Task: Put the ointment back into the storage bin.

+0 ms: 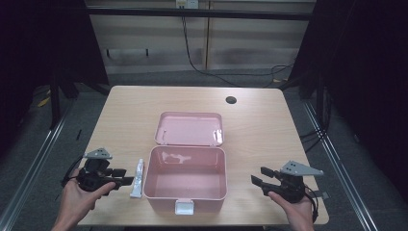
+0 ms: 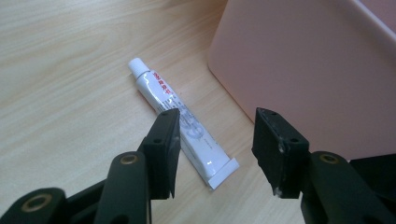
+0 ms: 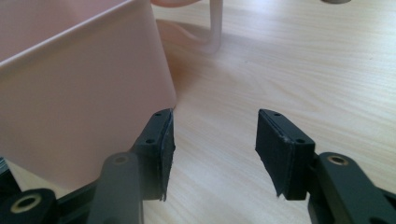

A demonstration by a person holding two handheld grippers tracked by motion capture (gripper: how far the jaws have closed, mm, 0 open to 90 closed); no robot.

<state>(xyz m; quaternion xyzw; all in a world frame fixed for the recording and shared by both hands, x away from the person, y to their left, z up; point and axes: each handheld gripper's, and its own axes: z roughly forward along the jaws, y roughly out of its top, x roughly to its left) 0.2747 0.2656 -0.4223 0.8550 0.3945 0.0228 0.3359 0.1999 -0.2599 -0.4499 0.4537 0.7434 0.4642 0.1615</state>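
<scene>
Filling a dark-edged room, the pale wooden table (image 1: 269,125) bears a pink box (image 1: 186,179).

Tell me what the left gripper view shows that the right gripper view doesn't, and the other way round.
Left gripper view: a white tube with red print lies on the table, just ahead of the open left tongs. Right gripper view: the open right tongs with bare wood between them. Both: a side wall of the pink box and the light wooden table.
</scene>
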